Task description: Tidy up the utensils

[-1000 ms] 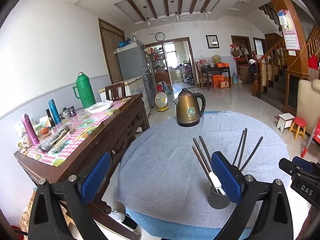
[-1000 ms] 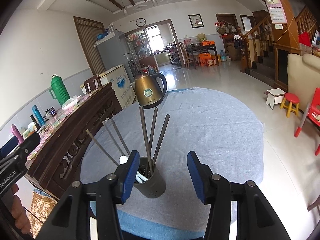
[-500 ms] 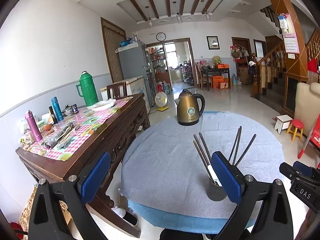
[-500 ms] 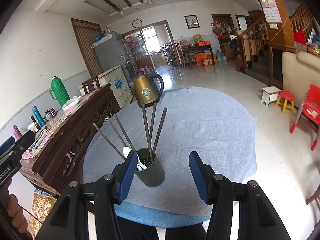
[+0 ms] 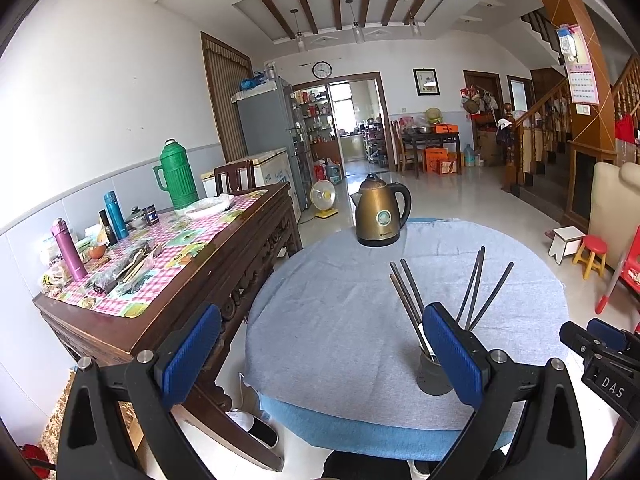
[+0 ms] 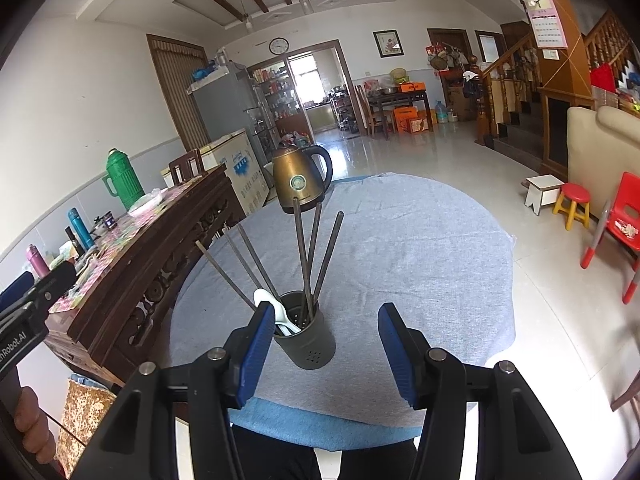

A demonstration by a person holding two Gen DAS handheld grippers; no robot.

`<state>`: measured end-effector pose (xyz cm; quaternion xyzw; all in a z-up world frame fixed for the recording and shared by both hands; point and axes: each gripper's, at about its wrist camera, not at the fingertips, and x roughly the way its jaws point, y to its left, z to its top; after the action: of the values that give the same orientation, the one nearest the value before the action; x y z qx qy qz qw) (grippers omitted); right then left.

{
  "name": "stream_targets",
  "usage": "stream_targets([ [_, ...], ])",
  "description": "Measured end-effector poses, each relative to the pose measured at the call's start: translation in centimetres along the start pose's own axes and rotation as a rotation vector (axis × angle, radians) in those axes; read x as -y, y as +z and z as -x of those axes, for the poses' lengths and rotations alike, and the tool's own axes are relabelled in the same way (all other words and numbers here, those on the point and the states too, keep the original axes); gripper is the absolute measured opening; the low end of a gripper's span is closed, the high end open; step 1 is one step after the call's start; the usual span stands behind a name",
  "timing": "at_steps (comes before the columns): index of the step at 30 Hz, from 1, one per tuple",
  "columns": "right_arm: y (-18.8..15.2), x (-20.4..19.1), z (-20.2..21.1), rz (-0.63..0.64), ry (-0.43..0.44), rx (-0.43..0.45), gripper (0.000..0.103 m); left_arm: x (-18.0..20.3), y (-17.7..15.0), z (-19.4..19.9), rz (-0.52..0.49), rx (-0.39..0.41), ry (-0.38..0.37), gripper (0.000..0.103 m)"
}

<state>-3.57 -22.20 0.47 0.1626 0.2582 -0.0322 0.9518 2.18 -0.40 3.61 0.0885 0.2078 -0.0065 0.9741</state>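
Right tongs (image 6: 320,344): I see them released, nothing gripped.
Left tongs (image 5: 320,352): released, empty.
Utensil holder (image 6: 306,342): near desk (image 6: 420,248) edge, holding chopsticks (image 6: 304,256), white spoon (image 6: 276,312).
Kettle (image 6: 300,182): beyond holder.

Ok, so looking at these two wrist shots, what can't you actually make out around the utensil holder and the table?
- Utensil holder, left wrist view: its right side and rim are covered by the left gripper's blue pad.
- White spoon, right wrist view: partly behind the right gripper's pad.
- Chopsticks: lower ends hidden inside the holder.
- Round table: near edge cut off behind both grippers.
- Kettle badge: too small to read.
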Motion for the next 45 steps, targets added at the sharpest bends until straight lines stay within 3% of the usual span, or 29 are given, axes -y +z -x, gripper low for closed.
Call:
stream_targets([
  [45,-0.5,-2.6,0.0,0.054,0.015,-0.009,0.058,-2.3,-1.0,0.2,0.048,0.014,0.028,0.101],
])
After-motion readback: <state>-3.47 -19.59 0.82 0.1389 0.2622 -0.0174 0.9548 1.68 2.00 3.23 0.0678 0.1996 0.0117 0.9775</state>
